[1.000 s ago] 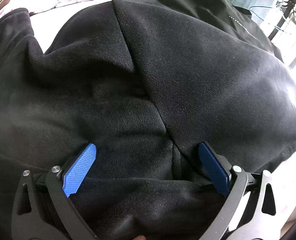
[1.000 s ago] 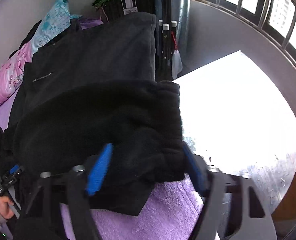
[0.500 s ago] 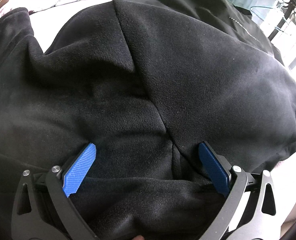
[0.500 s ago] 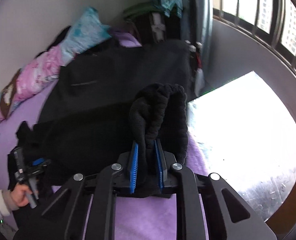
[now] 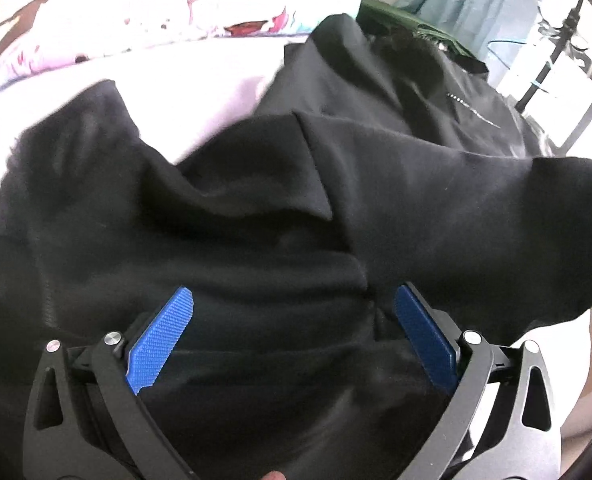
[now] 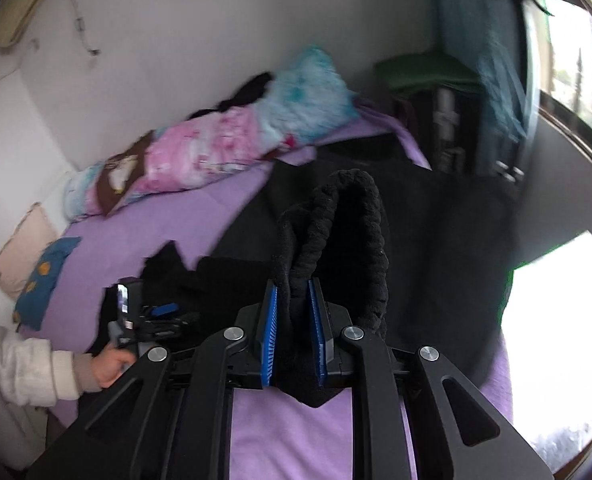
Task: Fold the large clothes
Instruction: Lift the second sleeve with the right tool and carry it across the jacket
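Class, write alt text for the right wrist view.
The right claw is shut on a bunched ribbed edge of a black fleece garment, held above a purple bedsheet. Patterned pillows line the wall.

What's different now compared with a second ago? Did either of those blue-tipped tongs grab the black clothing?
The right gripper has just been closing and now pinches a bunched fold of the black fleece garment, lifting it off the purple bedspread. The left gripper rose a little, its blue pads wide apart with fleece between them, as before. The pillows by the wall stayed put.
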